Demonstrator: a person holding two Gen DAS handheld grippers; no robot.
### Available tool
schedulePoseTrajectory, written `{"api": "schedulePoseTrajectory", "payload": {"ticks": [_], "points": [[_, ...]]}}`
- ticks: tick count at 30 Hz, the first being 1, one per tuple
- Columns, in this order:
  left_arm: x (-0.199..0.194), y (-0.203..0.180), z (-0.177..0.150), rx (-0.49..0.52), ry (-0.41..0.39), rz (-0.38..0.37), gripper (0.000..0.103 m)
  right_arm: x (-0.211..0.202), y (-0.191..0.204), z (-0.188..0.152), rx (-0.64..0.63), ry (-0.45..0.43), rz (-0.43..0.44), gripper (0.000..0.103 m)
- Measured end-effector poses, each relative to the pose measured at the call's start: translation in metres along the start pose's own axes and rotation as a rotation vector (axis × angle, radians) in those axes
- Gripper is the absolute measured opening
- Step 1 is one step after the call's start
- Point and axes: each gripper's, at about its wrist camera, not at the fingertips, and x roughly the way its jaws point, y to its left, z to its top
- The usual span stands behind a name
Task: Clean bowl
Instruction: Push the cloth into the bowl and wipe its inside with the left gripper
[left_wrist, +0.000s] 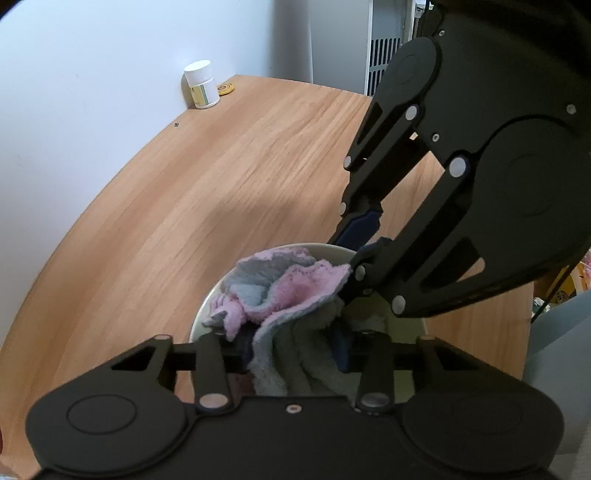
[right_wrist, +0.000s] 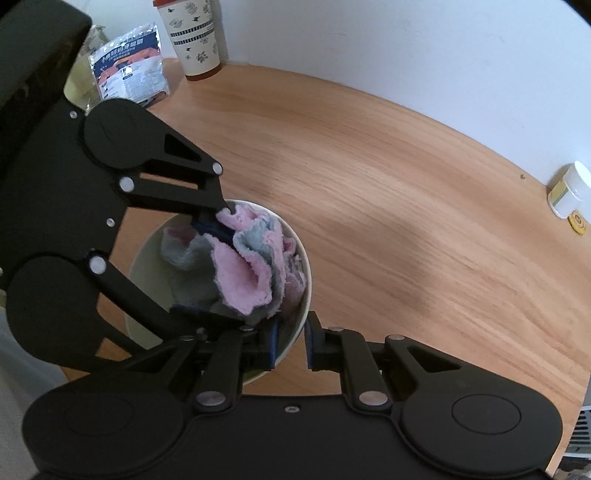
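Wiping looks underway: the left gripper (left_wrist: 295, 350) pinches the cloth (right_wrist: 243, 273) inside the bowl (right_wrist: 295, 332), whose lower-centre rim the right gripper (right_wrist: 291, 343) clamps nearly closed.

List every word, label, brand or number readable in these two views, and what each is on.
None can be read with certainty.
Foil pouch: white characters on a dark blue band, too blurred to read.
Paper cup: leaf and flower pattern only, no words.
White jar: yellow-green label, print too small.
Yellow round disc: dark markings, unreadable.
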Motion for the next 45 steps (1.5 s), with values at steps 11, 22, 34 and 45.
{"api": "schedulePoseTrajectory", "payload": {"ticks": [11, 22, 34, 45], "points": [[-0.001, -0.001, -0.004, -0.008, 0.000, -0.027, 0.015, 0.010, 0.007, 0.005, 0.052, 0.018, -0.041, 0.013], [-0.009, 0.027, 0.004, -0.122, 0.044, -0.212, 0.014, 0.013, -0.003, 0.006, 0.173, 0.020, -0.014, 0.008], [-0.019, 0.032, 0.008, -0.224, 0.043, -0.402, 0.012, 0.016, -0.005, 0.010, 0.235, 0.025, 0.006, 0.007], [0.008, 0.025, 0.010, -0.273, 0.077, -0.353, 0.012, 0.018, -0.009, 0.011, 0.249, 0.032, 0.019, 0.010]]}}
